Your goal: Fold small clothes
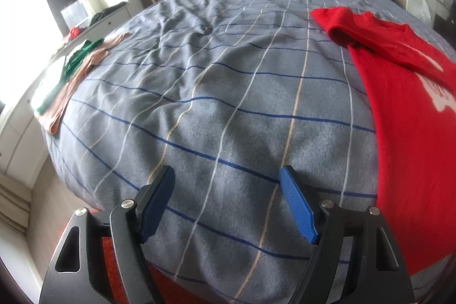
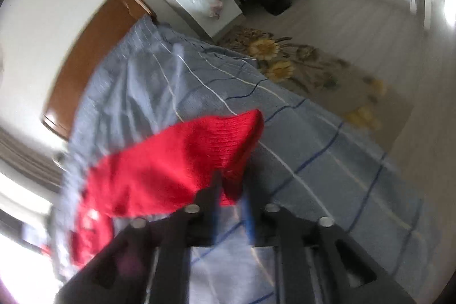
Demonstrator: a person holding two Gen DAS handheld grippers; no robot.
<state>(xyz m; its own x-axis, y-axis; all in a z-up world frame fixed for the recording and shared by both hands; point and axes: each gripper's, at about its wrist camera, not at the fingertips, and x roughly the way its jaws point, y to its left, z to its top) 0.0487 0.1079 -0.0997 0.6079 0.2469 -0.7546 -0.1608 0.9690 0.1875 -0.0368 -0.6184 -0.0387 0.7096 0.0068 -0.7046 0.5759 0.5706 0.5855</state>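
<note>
A: Where's the red sweater [image 1: 404, 93]?
B: On the checked bedspread [image 1: 216, 93], right of the left gripper [image 1: 228, 207], whose jaws gape empty.
A: The right gripper [image 2: 232, 190]?
B: Jaws slightly apart; sleeve [image 2: 199, 150] just ahead, grip unclear.

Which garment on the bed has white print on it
The red top, spread along the bed's right side in the left wrist view. The pink garment and the green-and-white piece on it lie at the left edge.
</note>
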